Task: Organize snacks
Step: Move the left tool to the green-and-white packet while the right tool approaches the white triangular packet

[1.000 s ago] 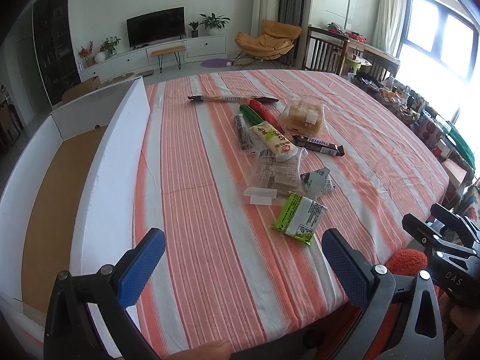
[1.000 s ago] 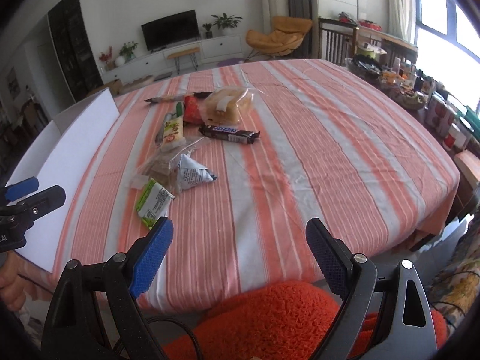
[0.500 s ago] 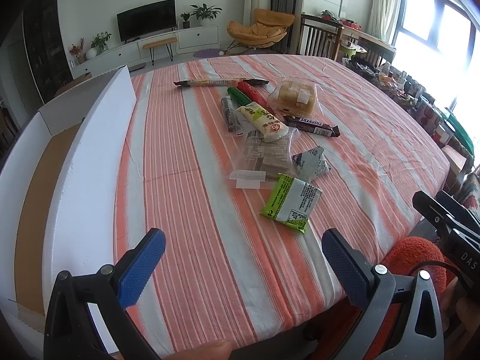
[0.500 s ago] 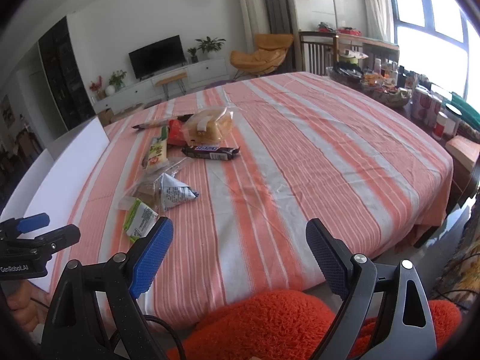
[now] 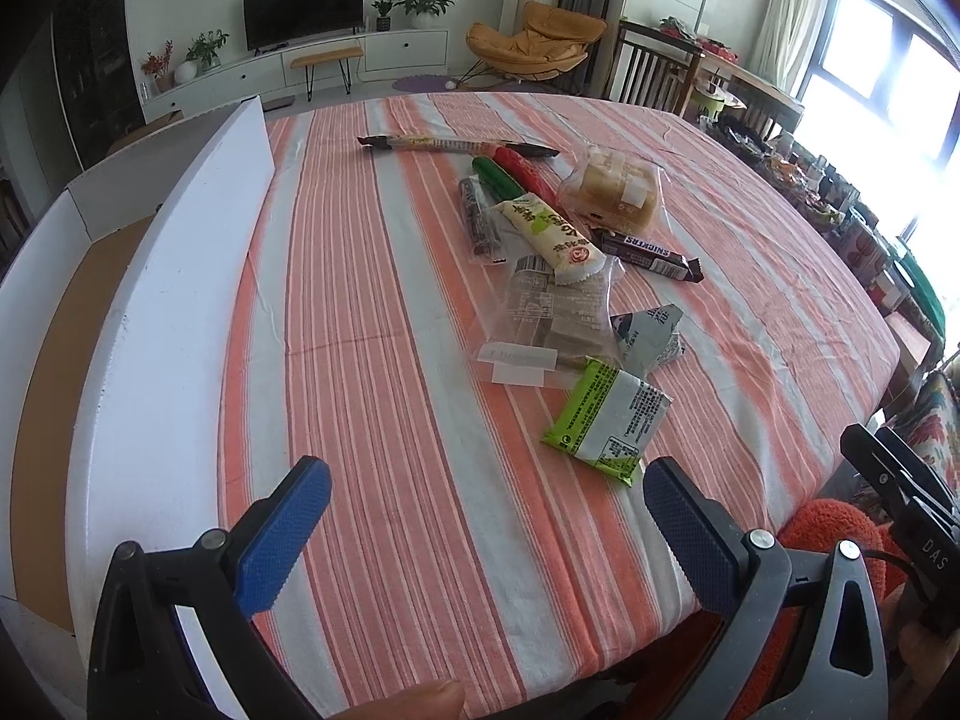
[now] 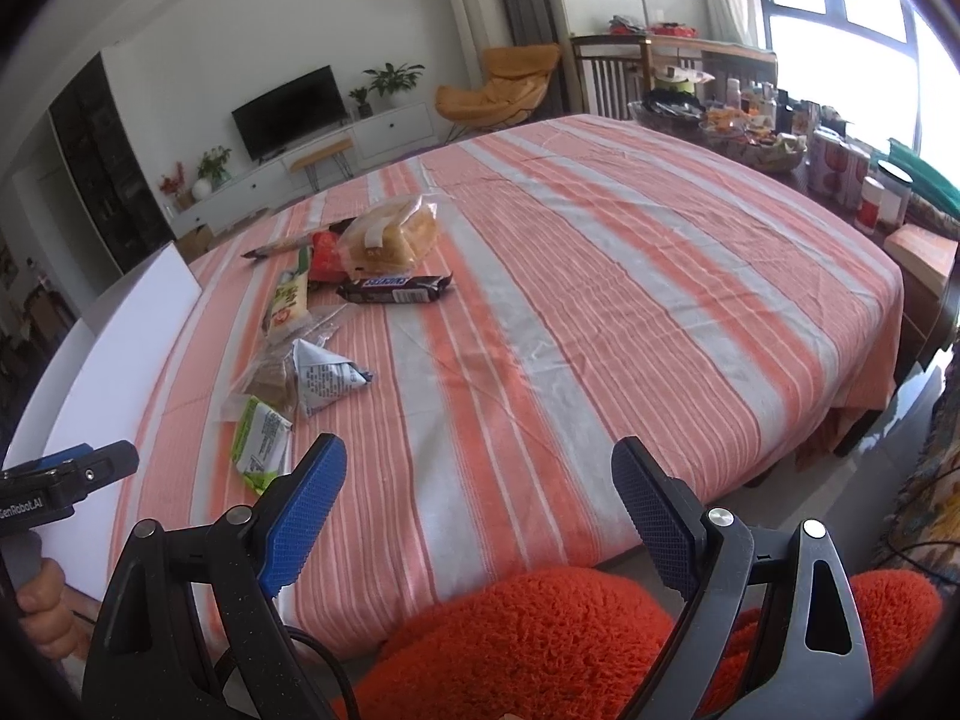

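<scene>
Snacks clustered mid-table on striped cloth: green packet nearest, touching clear bag; grey triangular pouch just beside; Snickers, bread bag, cream wrapper, red and green sticks behind. White box with brown floor along table's left edge. Left gripper wide, empty, above near cloth, short of green packet. Right gripper wide, empty, over table's near edge, well apart from snacks.

The snacks lie clustered mid-table: the flat packet nearest, the Snickers bar right of the pile, the bread bag behind it, the long stick farthest. A box lies along the table's left.
</scene>
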A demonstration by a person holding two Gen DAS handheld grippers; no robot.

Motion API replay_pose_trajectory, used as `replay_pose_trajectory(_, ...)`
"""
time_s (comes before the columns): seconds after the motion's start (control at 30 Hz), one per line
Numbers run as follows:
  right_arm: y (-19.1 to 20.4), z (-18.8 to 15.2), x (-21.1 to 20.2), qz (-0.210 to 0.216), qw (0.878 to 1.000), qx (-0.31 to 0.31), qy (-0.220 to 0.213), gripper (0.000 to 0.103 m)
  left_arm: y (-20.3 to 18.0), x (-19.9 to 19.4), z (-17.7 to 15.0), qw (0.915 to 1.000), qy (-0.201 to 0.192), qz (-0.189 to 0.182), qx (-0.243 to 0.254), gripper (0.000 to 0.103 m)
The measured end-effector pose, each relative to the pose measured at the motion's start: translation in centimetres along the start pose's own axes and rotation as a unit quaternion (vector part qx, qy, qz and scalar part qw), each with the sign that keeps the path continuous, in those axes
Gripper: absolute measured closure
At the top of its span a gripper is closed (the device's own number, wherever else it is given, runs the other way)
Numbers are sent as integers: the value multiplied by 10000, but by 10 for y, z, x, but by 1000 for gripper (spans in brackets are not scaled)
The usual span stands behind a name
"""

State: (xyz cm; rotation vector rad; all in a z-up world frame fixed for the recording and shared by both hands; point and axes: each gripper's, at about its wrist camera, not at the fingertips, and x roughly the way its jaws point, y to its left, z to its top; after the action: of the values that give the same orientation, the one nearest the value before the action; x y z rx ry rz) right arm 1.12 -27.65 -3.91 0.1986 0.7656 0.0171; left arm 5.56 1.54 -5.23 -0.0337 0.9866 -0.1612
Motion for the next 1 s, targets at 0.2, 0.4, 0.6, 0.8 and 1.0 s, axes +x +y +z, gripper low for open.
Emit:
replay_pose_trajectory(0.2,4,-1,0,-38,10000,-83,4,11,-43,38,8,9971,304,-303,632,0)
replay_pose_trajectory(0.4,2,0,0,-30,10000,-63,5,11,-66,91,14,9916,617,-36,1135,0)
replay_pose_trajectory(0.6,-1,1,3,60,9999,22,78,11,-63,101,21,9899,624,-194,1254,0)
replay_pose_trajectory(0.8,-3,0,4,89,9999,58,108,11,-66,103,19,9931,313,-155,1120,0)
replay_pose_trajectory(1.0,-4,0,6,119,9998,110,142,11,-68,108,30,9886,917,-156,1183,3)
